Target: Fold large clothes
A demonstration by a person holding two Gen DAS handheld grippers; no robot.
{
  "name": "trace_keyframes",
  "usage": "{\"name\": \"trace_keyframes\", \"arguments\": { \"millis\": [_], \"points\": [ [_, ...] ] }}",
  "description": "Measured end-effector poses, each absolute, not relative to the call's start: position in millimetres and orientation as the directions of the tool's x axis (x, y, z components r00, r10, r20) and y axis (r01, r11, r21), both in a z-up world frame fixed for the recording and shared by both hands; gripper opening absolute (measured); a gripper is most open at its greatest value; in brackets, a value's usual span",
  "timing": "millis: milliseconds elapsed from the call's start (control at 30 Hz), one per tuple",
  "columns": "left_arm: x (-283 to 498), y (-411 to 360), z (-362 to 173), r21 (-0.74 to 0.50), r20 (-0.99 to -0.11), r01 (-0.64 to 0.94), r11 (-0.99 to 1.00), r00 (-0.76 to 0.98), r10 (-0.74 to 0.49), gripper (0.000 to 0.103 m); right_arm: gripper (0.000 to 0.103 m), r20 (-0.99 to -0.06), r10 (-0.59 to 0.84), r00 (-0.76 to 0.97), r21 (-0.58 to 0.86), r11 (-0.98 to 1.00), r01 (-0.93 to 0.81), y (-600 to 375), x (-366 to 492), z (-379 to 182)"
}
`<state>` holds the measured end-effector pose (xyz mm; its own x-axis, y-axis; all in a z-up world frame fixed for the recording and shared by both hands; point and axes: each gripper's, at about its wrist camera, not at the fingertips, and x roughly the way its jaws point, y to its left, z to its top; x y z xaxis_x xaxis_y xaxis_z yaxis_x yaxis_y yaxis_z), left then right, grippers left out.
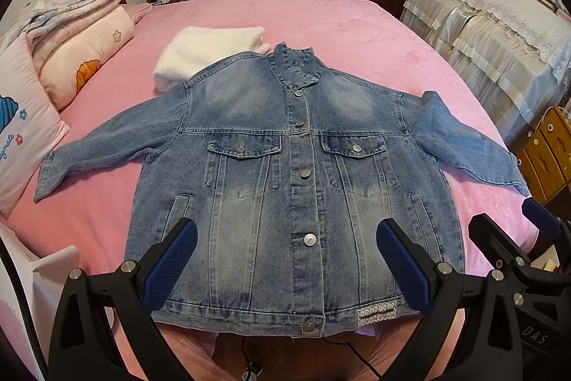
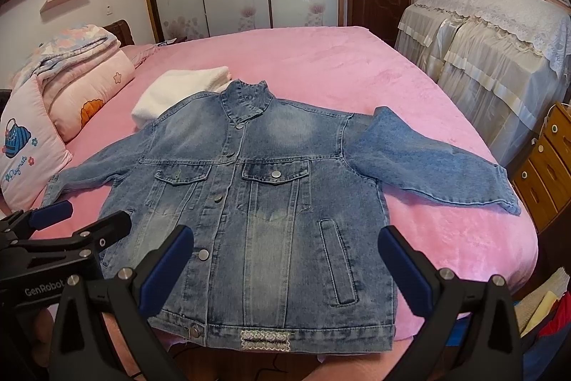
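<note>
A blue denim jacket (image 1: pixel 285 159) lies flat, front up and buttoned, on the pink bed (image 1: pixel 339 24), sleeves spread to both sides, hem at the near edge. It also shows in the right wrist view (image 2: pixel 257 202). My left gripper (image 1: pixel 285 231) is open and empty, hovering above the jacket's lower front. My right gripper (image 2: pixel 285 241) is open and empty above the jacket's lower right side. The right gripper shows at the right of the left wrist view (image 1: pixel 514 220). The left gripper shows at the left of the right wrist view (image 2: pixel 78 216).
A folded white fleece (image 1: pixel 207 52) lies behind the jacket's left shoulder. Folded quilts (image 1: pixel 71 34) and a pink pillow (image 1: pixel 21 116) sit at the left. Lace-covered furniture (image 1: pixel 499 34) and wooden drawers (image 1: pixel 549 149) stand right of the bed. A wardrobe and door are behind.
</note>
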<state>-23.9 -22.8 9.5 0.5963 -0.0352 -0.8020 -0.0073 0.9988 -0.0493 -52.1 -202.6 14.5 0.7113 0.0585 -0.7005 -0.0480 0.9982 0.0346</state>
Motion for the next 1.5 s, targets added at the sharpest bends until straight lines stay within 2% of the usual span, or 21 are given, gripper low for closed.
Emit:
{"name": "trace_keyframes", "arguments": {
  "millis": [533,767,933,1233,1500],
  "points": [
    [-38.2,-27.7,17.6,-0.066,-0.783,-0.023,0.998,0.620,-0.037,0.100,0.103,-0.657,0.067,0.751,0.050,0.998,-0.045,-219.5,-66.1,23.2],
    [-42.2,-37.6,36.0,-0.037,-0.721,-0.002,0.999,0.693,-0.025,0.100,0.103,-0.633,0.052,0.772,0.056,0.998,-0.021,-238.1,-66.2,30.8],
    [-29.5,-54.6,57.3,0.002,-0.700,0.053,0.999,0.713,-0.037,0.100,0.103,-0.579,0.026,0.815,0.058,0.998,0.009,-257.9,-66.3,41.6],
    [1.5,-95.9,114.5,0.041,-0.578,0.116,0.992,0.813,-0.071,0.100,0.103,-0.520,-0.049,0.853,0.030,0.997,0.076,-306.5,-45.7,73.1],
    [45.2,-144.4,122.9,0.064,-0.569,0.171,0.983,0.815,-0.105,0.100,0.103,-0.481,-0.133,0.867,0.029,0.986,0.167,-356.2,-21.8,83.3]
  ]
}}
